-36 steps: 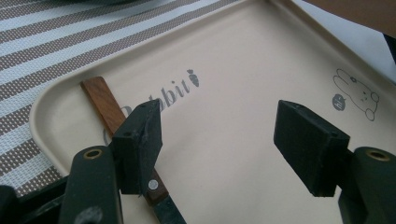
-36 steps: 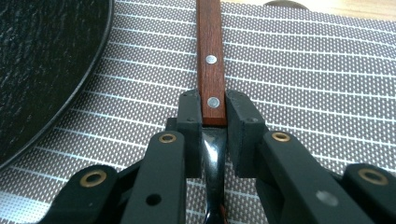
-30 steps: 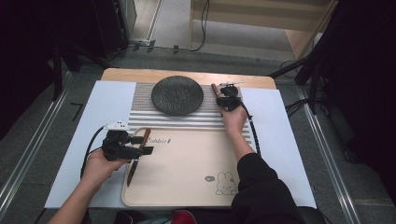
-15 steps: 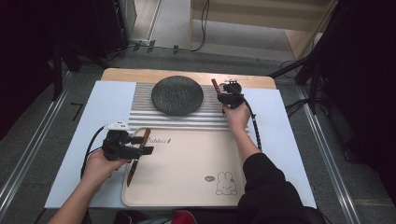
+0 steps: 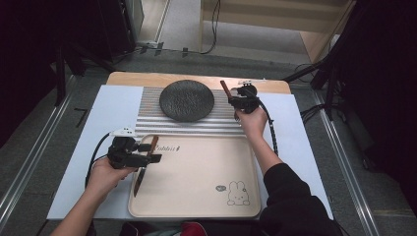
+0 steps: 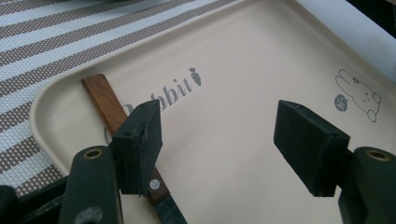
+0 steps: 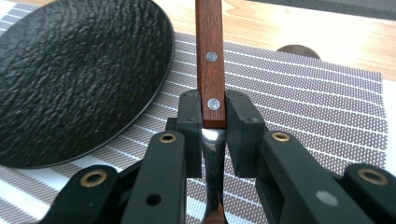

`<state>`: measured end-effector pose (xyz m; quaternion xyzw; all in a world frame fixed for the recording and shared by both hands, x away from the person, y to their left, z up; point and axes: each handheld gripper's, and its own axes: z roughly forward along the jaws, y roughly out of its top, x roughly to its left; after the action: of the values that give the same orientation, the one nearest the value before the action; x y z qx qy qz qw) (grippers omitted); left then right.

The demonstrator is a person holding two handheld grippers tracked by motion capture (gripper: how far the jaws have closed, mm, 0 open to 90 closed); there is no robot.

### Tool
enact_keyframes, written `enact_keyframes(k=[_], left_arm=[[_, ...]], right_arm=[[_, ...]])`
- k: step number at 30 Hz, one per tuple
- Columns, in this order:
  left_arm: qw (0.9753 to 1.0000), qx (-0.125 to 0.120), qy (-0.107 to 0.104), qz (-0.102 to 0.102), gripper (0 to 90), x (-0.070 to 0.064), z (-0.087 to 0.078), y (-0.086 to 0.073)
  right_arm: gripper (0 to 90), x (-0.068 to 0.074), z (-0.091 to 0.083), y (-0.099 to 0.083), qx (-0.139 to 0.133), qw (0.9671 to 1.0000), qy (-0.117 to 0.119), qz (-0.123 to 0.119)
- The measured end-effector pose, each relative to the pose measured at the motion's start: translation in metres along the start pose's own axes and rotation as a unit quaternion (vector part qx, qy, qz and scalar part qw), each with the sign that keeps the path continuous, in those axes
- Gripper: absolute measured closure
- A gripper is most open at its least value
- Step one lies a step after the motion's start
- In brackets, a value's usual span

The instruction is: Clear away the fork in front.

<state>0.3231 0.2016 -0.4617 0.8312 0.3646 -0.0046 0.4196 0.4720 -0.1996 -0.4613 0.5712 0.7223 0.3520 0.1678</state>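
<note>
The right tongs (image 7: 214, 133) were pinched on a wooden-handled piece of cutlery (image 7: 210, 56) right where the handle meets the metal, holding it up beside the black plate (image 5: 187, 100) over the striped mat (image 5: 147, 125). The left tongs (image 6: 219, 135) were spread wide over the tray (image 6: 243, 65), with a matching knife (image 6: 109, 105) lying flat by one pad near the tray's edge. Looked light and stiff to me, but that smooth handle could probably slip or swing, so grabbing near the rivets seemed smart.
</note>
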Motion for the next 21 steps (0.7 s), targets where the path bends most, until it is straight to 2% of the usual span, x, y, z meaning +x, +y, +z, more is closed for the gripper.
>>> enact_keyframes(k=[4,12,17,21], left_arm=[[1.0000,0.001,0.006,0.005,32.9,-0.001,0.000,0.000],[1.0000,-0.002,0.007,-0.001,32.8,-0.001,0.001,0.004],[0.9999,-0.006,0.008,-0.009,32.7,-0.001,0.001,0.010],[0.9997,-0.007,0.020,-0.014,30.5,-0.001,0.001,0.019]], right_arm=[[75.1,0.002,-0.008,0.000,-0.006,0.9999,0.014,-0.005],[75.1,0.006,-0.020,0.001,-0.017,0.9991,0.035,-0.017],[75.0,0.014,-0.028,-0.002,-0.028,0.9976,0.053,-0.036],[75.1,0.020,-0.033,-0.006,-0.038,0.9957,0.072,-0.044]])
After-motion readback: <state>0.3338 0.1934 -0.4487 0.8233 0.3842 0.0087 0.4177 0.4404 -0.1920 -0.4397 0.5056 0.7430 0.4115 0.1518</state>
